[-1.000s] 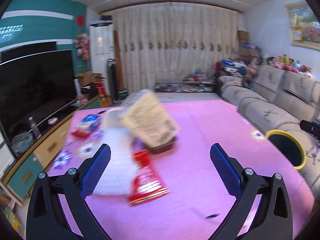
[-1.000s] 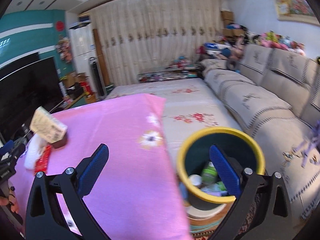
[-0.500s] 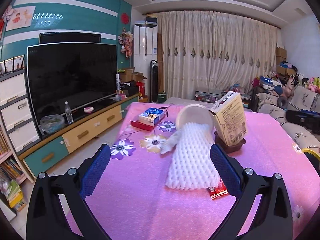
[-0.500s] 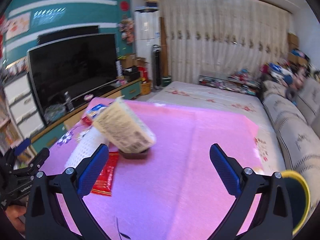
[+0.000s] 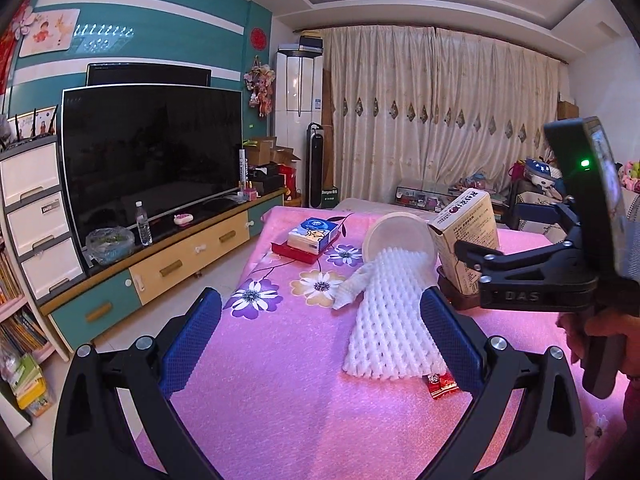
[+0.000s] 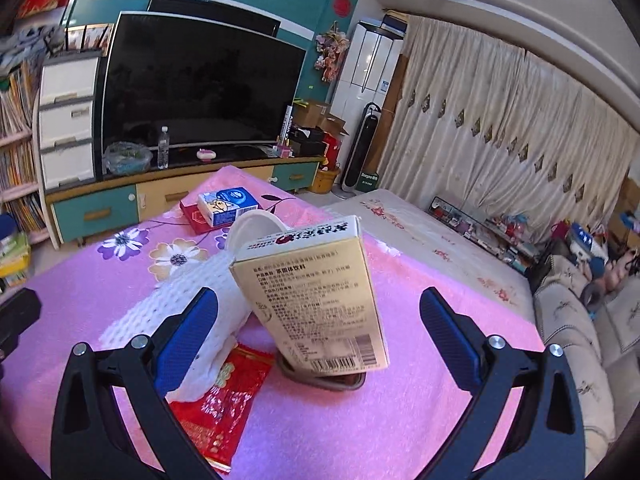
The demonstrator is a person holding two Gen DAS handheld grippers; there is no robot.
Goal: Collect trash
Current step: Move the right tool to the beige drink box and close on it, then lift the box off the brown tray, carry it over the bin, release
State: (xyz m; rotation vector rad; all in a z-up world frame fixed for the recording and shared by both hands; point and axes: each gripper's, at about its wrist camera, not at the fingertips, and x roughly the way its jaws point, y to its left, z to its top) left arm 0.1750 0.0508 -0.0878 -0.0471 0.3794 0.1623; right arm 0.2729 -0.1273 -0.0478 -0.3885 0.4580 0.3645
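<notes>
On the pink table [image 5: 280, 392] lies a pile of trash. A cream carton [image 6: 316, 300] leans tilted on a small dark tray [image 6: 324, 380]. Beside it lies white foam netting [image 5: 390, 320] against a tipped white cup [image 5: 396, 232], over a red wrapper [image 6: 224, 396]. My right gripper [image 6: 320, 332] is open, its blue pads on either side of the carton, just short of it. My left gripper [image 5: 320, 336] is open too, facing the foam netting from the table's near end. The right gripper [image 5: 536, 280] also shows in the left wrist view, beside the carton.
A tissue pack [image 5: 314, 234] sits on a red box [image 5: 296, 252] at the table's far left. A TV [image 5: 152, 160] on a low cabinet [image 5: 160, 268] runs along the left wall. A sofa [image 6: 580, 340] stands right of the table, curtains behind.
Both views swung left from the yellow-rimmed bin and sofa towards the TV side. The right gripper has closed in on the carton, which now fills its view. The left gripper drew back.
</notes>
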